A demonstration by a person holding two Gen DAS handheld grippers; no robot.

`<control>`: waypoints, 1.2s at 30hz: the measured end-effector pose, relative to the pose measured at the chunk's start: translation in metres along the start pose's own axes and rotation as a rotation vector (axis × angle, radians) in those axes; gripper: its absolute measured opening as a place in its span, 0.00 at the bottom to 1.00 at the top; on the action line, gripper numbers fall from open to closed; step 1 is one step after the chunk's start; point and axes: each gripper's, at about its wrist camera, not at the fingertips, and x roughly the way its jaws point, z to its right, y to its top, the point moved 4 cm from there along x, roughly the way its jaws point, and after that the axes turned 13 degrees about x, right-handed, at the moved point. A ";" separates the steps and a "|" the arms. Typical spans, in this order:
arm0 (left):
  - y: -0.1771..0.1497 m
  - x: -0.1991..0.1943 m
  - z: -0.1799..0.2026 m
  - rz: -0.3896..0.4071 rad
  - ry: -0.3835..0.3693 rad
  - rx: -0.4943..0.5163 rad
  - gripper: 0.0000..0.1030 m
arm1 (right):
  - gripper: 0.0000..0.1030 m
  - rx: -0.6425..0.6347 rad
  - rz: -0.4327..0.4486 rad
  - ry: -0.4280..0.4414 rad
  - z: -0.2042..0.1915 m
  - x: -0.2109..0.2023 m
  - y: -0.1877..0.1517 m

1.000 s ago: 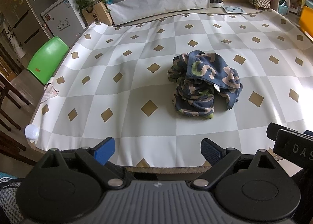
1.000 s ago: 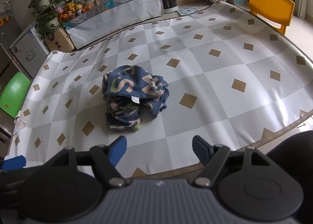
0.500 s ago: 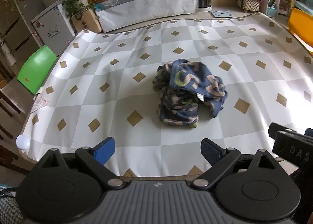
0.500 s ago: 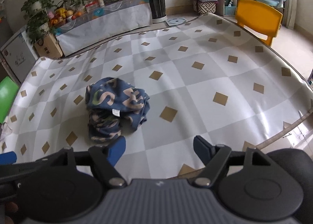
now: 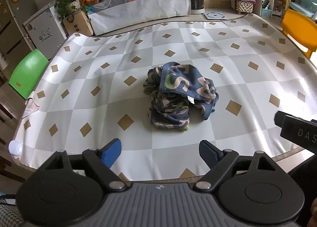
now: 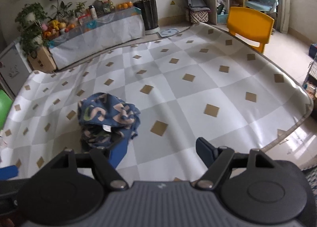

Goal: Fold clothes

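Observation:
A crumpled dark-blue garment [image 5: 179, 96] with pink and green shapes lies bunched in the middle of the checked tablecloth [image 5: 99, 108]; a white label shows on it. My left gripper [image 5: 160, 152] hovers over the near table edge, short of the garment, its jaws closing with nothing between them. In the right wrist view the same garment [image 6: 107, 122] sits left of centre. My right gripper [image 6: 161, 153] is open and empty above the near edge, its left finger just in front of the heap. The right gripper's body [image 5: 297, 131] shows at the left view's right side.
A green chair [image 5: 27, 76] stands at the table's left side and a yellow chair [image 6: 249, 26] at the far right corner. A small white ball [image 5: 15, 147] rests at the near left corner. Beyond the table is a covered bench [image 5: 138, 9] with plants and fruit.
Both views tilted upward, showing more of the room beyond the table. The left jaws have narrowed slightly. The garment has not moved on the cloth.

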 end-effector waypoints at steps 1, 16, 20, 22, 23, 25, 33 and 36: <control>0.000 -0.001 0.001 0.003 -0.007 0.003 0.75 | 0.73 0.001 0.016 0.011 0.000 -0.001 0.000; -0.002 -0.004 -0.001 0.002 -0.052 -0.011 0.43 | 0.73 0.007 -0.101 0.027 -0.011 0.005 -0.005; -0.003 -0.004 -0.002 0.001 -0.064 -0.019 0.33 | 0.73 -0.002 -0.121 0.021 -0.012 0.006 -0.006; -0.003 -0.004 -0.003 0.000 -0.063 -0.020 0.30 | 0.73 -0.004 -0.120 0.019 -0.013 0.004 -0.006; -0.003 -0.004 -0.004 0.000 -0.062 -0.022 0.26 | 0.73 -0.005 -0.118 0.021 -0.014 0.004 -0.006; -0.004 -0.004 -0.005 0.000 -0.059 -0.023 0.24 | 0.72 -0.009 -0.114 0.024 -0.015 0.002 -0.006; -0.004 -0.007 -0.008 0.012 -0.050 -0.032 0.16 | 0.72 0.002 -0.101 0.027 -0.016 -0.002 -0.004; -0.004 -0.007 -0.009 0.013 -0.046 -0.037 0.12 | 0.72 0.001 -0.100 0.029 -0.016 -0.003 -0.004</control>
